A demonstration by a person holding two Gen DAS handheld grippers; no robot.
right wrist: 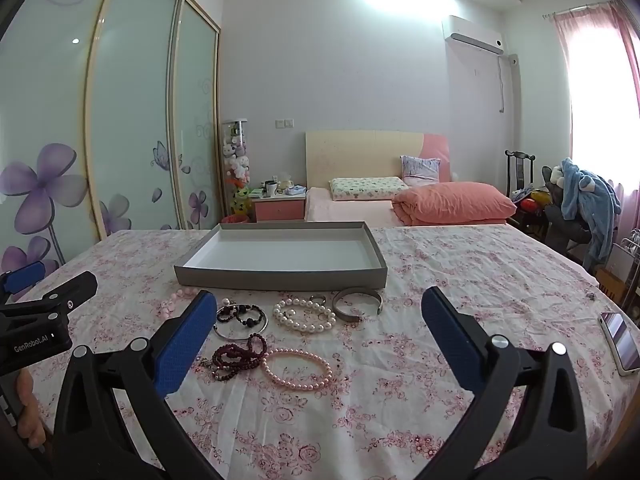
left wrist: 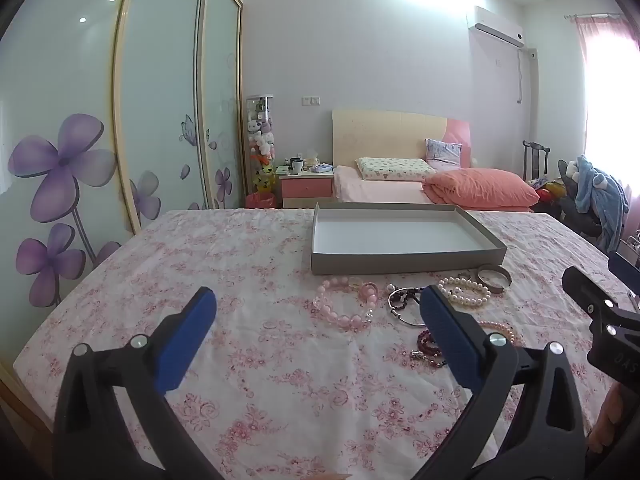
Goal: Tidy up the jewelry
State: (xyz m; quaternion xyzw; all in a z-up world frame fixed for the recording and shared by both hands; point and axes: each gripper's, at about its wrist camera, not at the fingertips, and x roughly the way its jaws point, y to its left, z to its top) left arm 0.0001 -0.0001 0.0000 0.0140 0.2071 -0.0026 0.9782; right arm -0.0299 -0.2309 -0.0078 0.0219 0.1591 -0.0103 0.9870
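The grey tray (right wrist: 280,278) on the floral-cloth bench (right wrist: 460,280) has a white inside holding nothing. Just in front of it lie the jewelry pieces: a white pearl bracelet (right wrist: 305,315), a silver cuff (right wrist: 357,303), a pink pearl strand (right wrist: 298,370), dark red beads (right wrist: 238,356) and a pink bead bracelet (left wrist: 346,304). The left tool (left wrist: 318,312) and right tool (right wrist: 318,314) both gape wide, holding nothing.

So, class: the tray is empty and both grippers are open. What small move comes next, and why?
Probably lower the right gripper onto the pink pearl bracelet: it lies nearest, apart from the others, and the tray holds nothing yet.
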